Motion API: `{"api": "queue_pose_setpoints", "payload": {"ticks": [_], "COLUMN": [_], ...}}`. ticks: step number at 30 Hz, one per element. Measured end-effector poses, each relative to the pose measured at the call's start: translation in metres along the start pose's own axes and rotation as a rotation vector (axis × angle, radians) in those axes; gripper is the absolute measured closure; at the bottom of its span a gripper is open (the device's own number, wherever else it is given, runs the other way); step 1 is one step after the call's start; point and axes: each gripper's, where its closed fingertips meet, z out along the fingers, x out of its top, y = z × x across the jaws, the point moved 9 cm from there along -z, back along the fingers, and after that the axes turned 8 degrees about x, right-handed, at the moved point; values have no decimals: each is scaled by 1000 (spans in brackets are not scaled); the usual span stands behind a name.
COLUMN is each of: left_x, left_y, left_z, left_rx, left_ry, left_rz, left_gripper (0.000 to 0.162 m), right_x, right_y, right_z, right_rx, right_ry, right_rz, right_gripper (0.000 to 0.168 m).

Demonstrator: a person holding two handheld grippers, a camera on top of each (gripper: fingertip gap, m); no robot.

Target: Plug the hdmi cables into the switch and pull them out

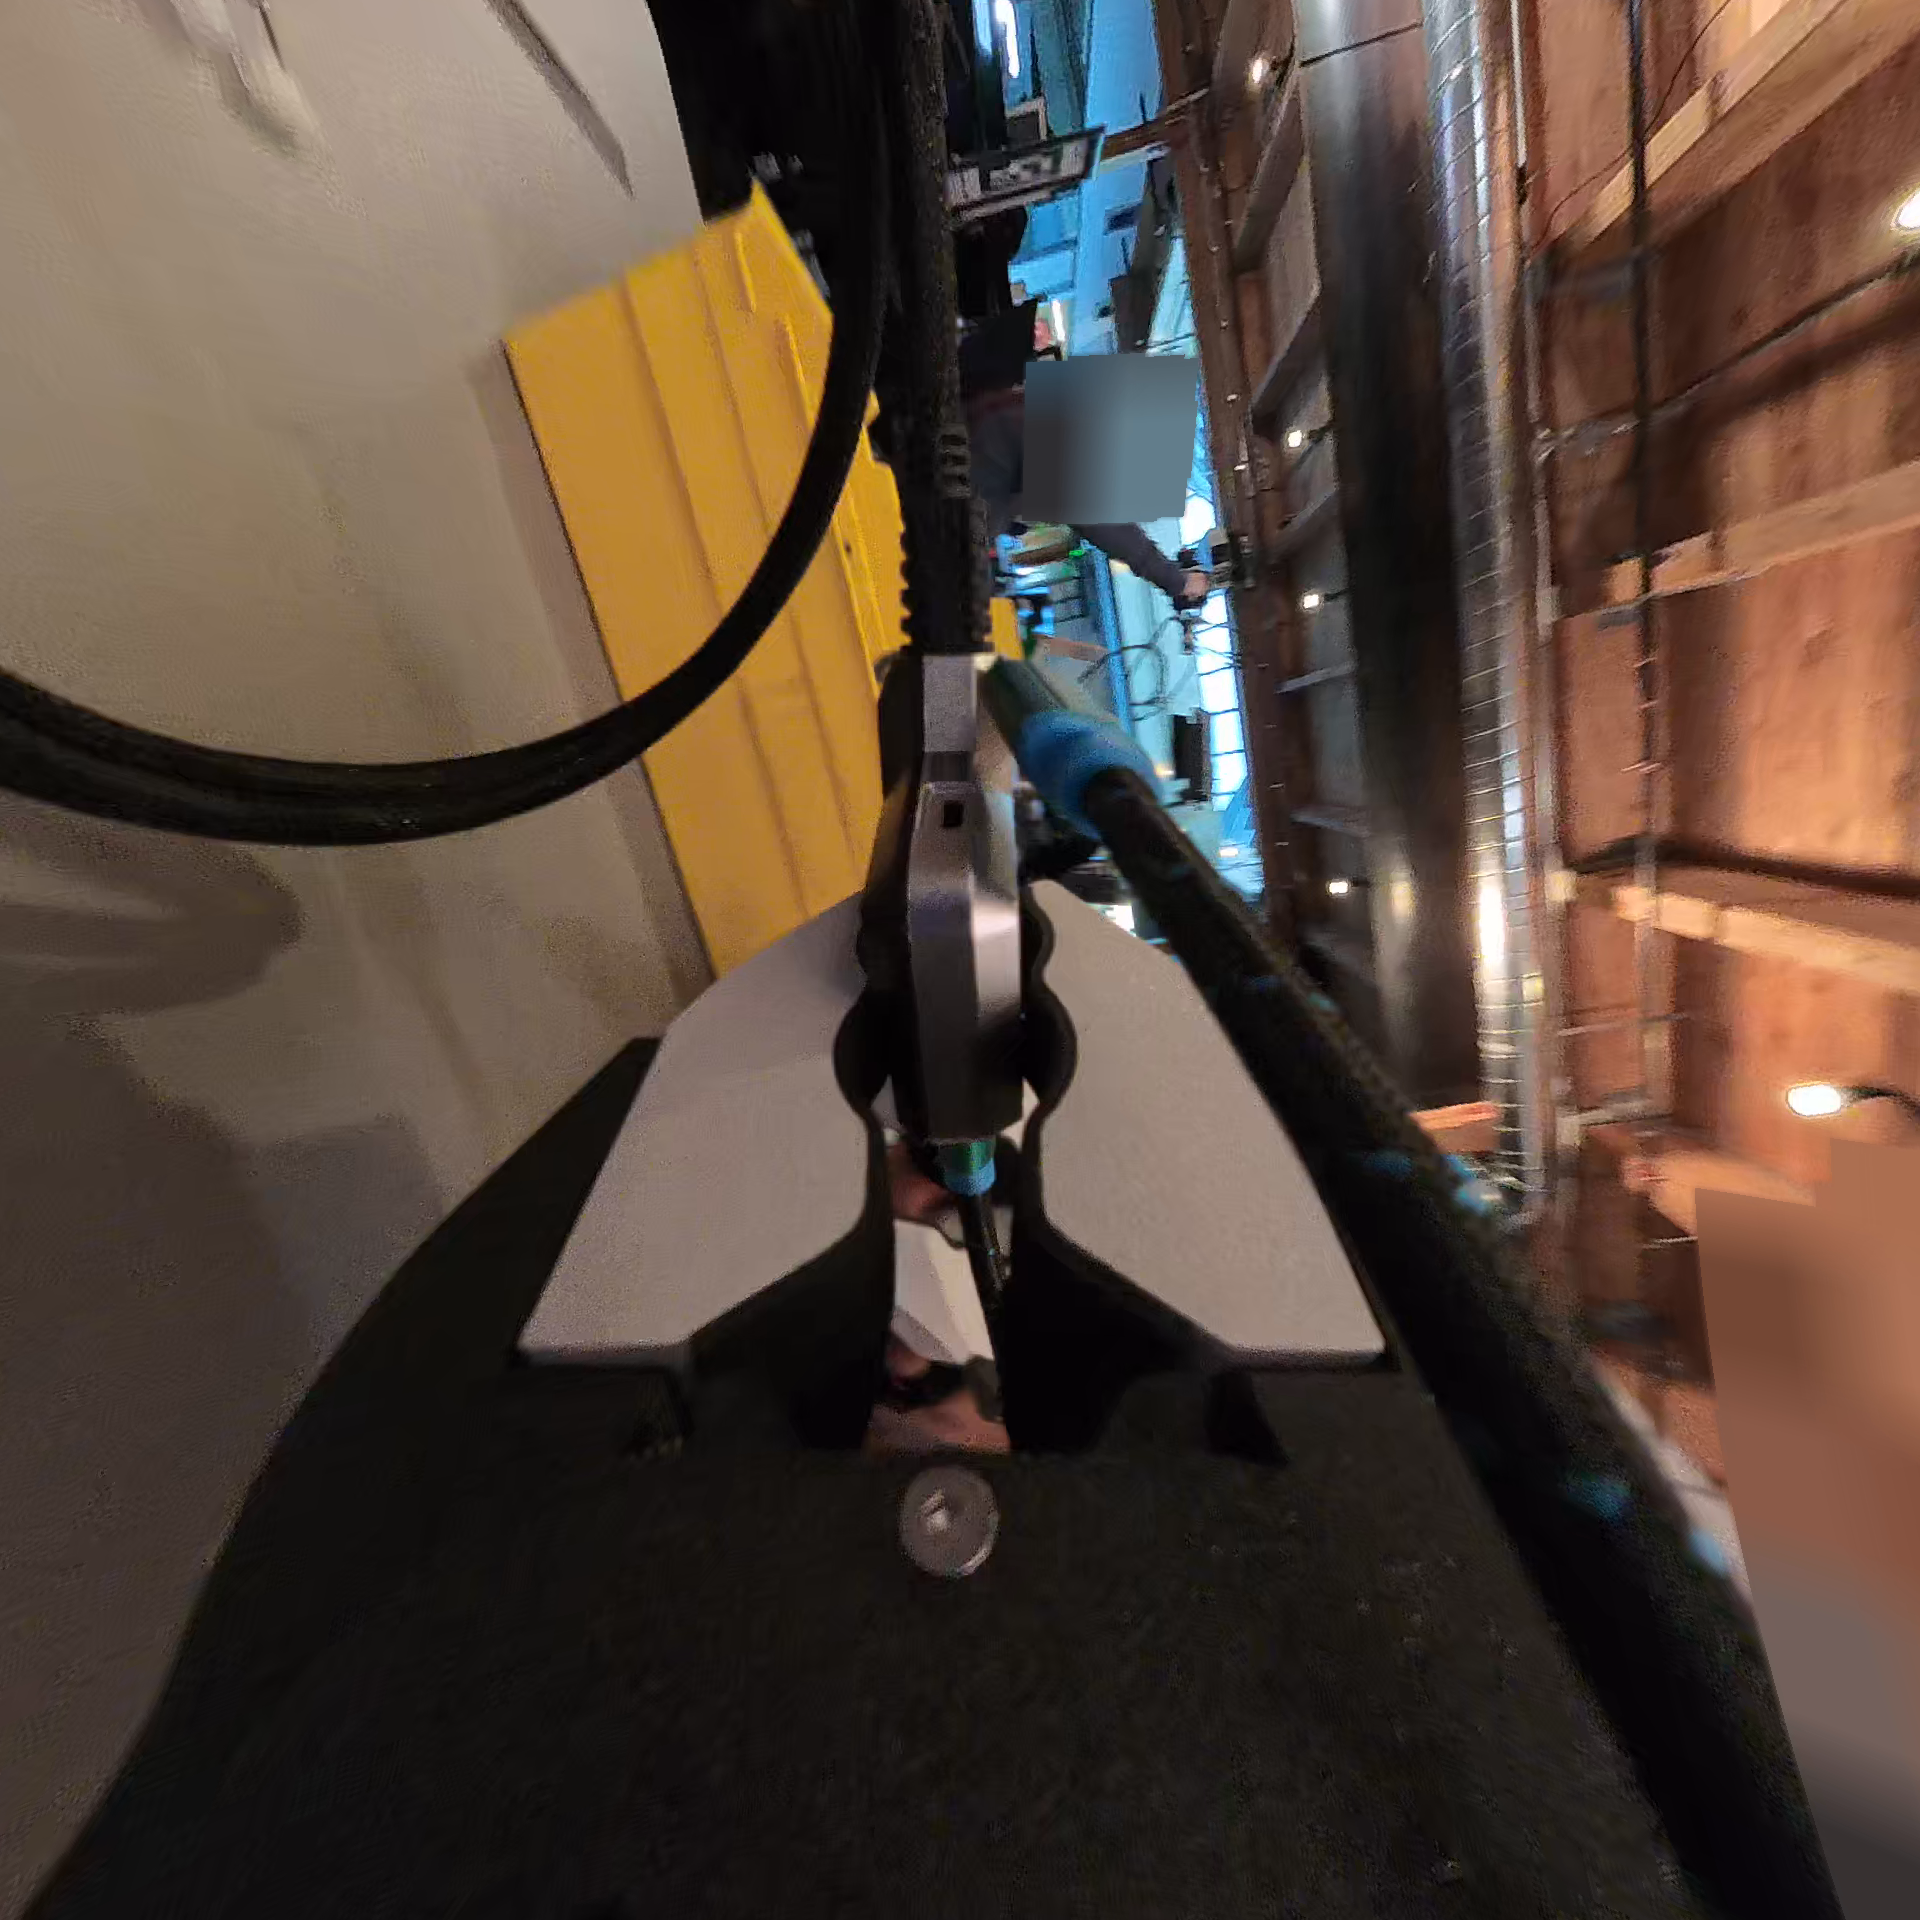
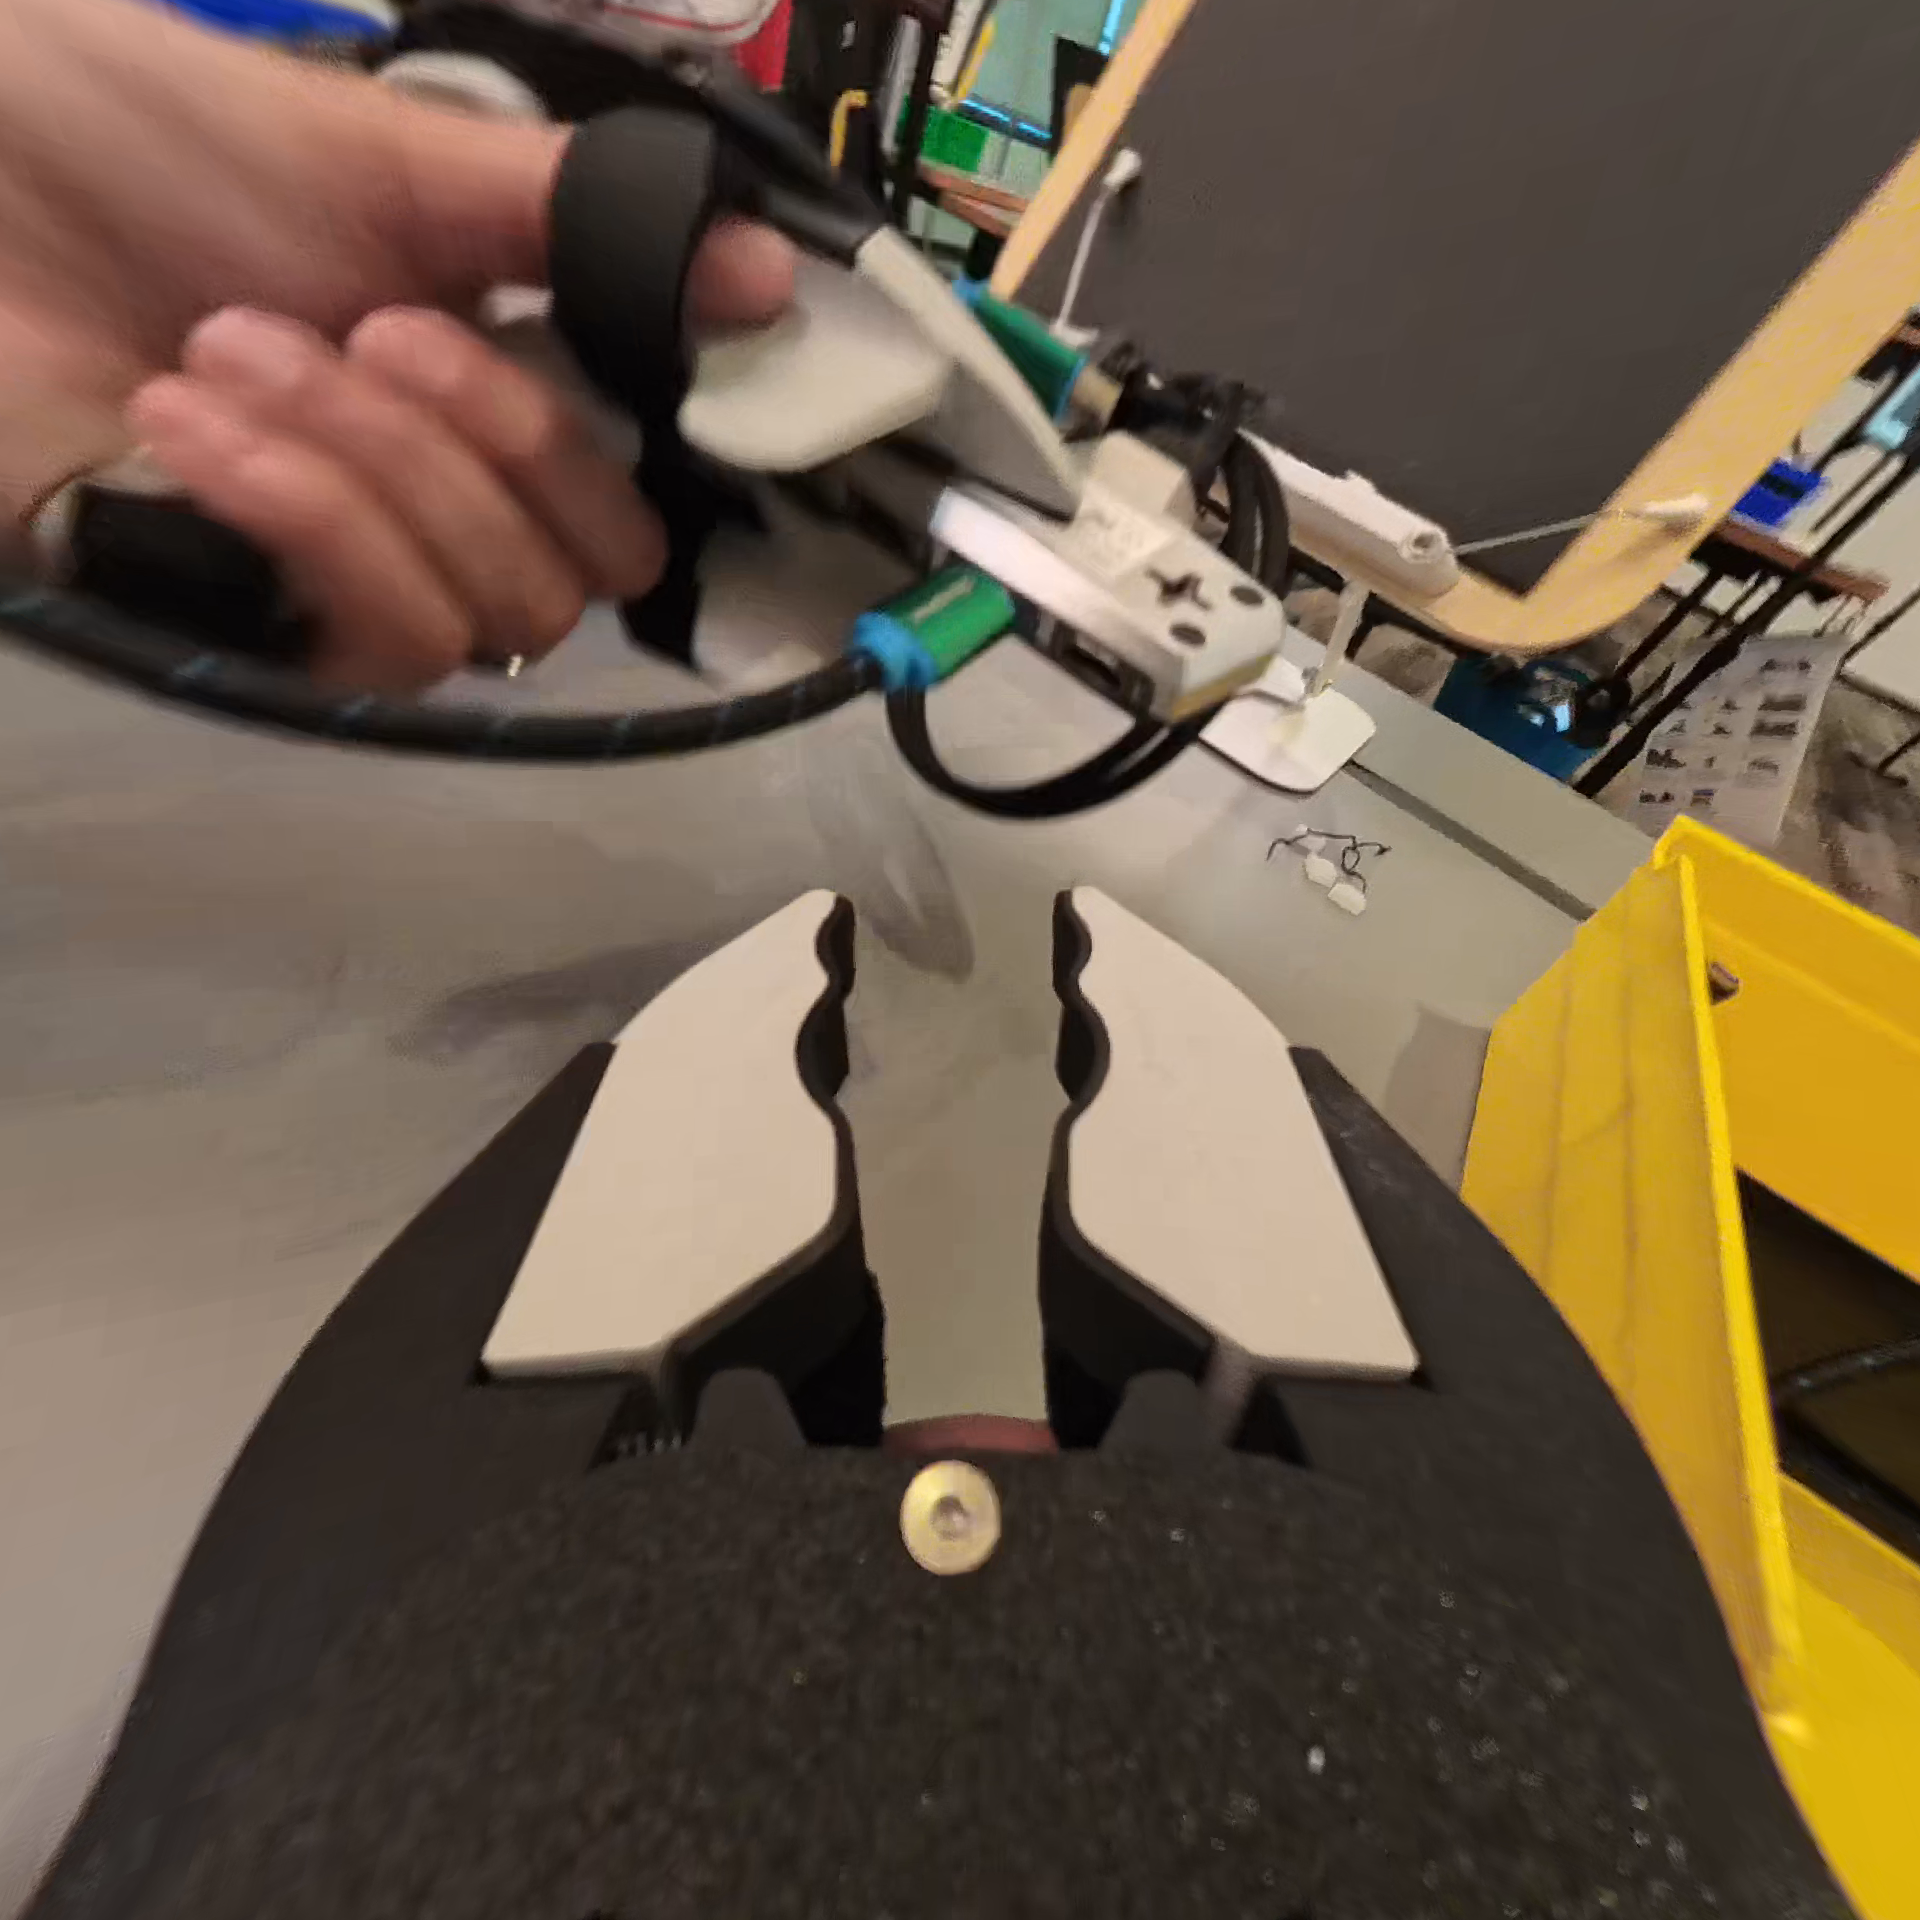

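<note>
My left gripper [image 1: 951, 935] is shut on the silver HDMI switch [image 1: 951, 997], seen edge-on between the pads. In the right wrist view a hand holds that gripper above the grey table [image 2: 312, 935], with the switch [image 2: 1153, 603] clamped at its tip. A green plug with a blue collar [image 2: 935, 623] on a black braided cable [image 2: 468, 717] sits in the switch's near side. A second green plug [image 2: 1029, 353] lies at the far side; I cannot tell if it is seated. My right gripper [image 2: 951, 914] is open and empty, low over the table, short of the switch.
A yellow bin [image 2: 1662, 1143] stands close at the right; it also shows in the left wrist view [image 1: 707, 520]. A black cable loop [image 2: 1039, 790] hangs under the switch. A white stand [image 2: 1299, 727] and small white connectors [image 2: 1335, 873] lie on the table beyond.
</note>
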Motion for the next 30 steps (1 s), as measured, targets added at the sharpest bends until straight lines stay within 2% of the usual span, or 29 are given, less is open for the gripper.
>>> {"api": "queue_pose_setpoints", "payload": {"ticks": [1, 3, 6, 13, 15, 17, 22, 25, 27, 30], "left_x": [-7, -18, -27, -28, -28, -28, -39, -46, -49, -49], "left_y": [-2, -6, -11, -13, -14, -15, -15, -15, -14, -10], "left_z": [6, 15, 18, 9, 7, 7, 11, 14, 15, 15], "left_rx": [-22, -47, -73, -37, -30, -29, -139, -202, -209, -220], "left_ry": [-16, -30, -15, 86, 106, 103, 141, 179, 200, 230], "left_rz": [-53, -128, -219, -245, -253, -260, -298, -314, -303, -243], "left_gripper": [146, 144, 144, 140, 141, 141, 141, 140, 140, 139], "right_x": [-2, -3, 0, 10, 11, 11, 17, 20, 21, 24], "right_y": [4, 11, 7, -7, -12, -17, -19, -16, -14, -14], "right_z": [5, 8, 0, -3, 2, 5, 12, 13, 12, 11], "right_rx": [-6, -78, -172, -174, -164, -131, -151, -198, -243, -260], "right_ry": [2, 5, 11, 12, 9, 14, 42, 61, 59, 94], "right_rz": [36, 36, -77, -191, -213, -216, -127, 20, 51, 110], "right_gripper": [130, 119, 121, 127, 136, 132, 131, 138, 147, 148]}}
